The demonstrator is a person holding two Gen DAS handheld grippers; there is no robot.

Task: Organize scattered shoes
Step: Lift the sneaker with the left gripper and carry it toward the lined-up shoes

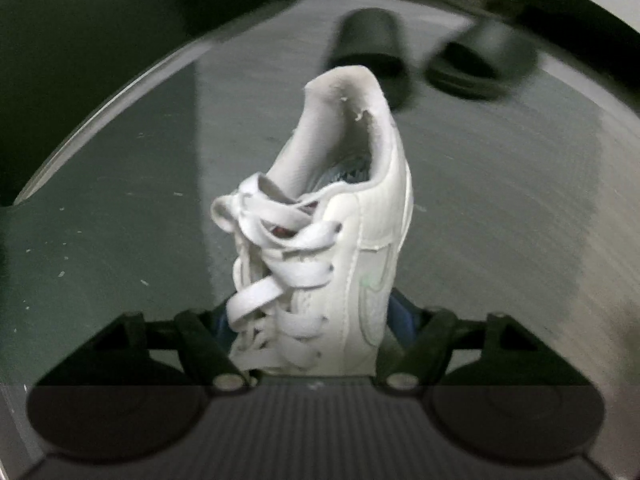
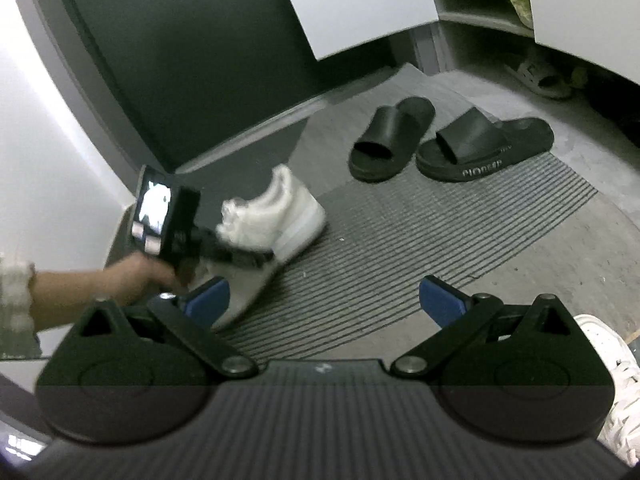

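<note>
- Left gripper (image 1: 312,320): jaws clamped across the forefoot of 1 white sneaker (image 1: 320,232), heel pointing away.
- Right gripper (image 2: 324,300): jaws wide apart, holding nothing, above the ribbed mat (image 2: 440,232).

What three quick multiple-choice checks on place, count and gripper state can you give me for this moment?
1. Where do the black slides sit?
A. On the ribbed mat's far edge, near the open cabinet
B. Inside the cabinet
C. On top of the white sneaker

2. How many black slides are on the floor?
A. One
B. Two
C. Four

3. What is the state of the left gripper?
A. Open and empty
B. Closed on a black slide
C. Closed on the white sneaker

Answers:
1 A: the right wrist view shows them side by side where the mat ends, before the cabinet.
2 B: both views show a pair.
3 C: the sneaker's forefoot is clamped between its blue pads, while the right gripper is open and empty.
</note>
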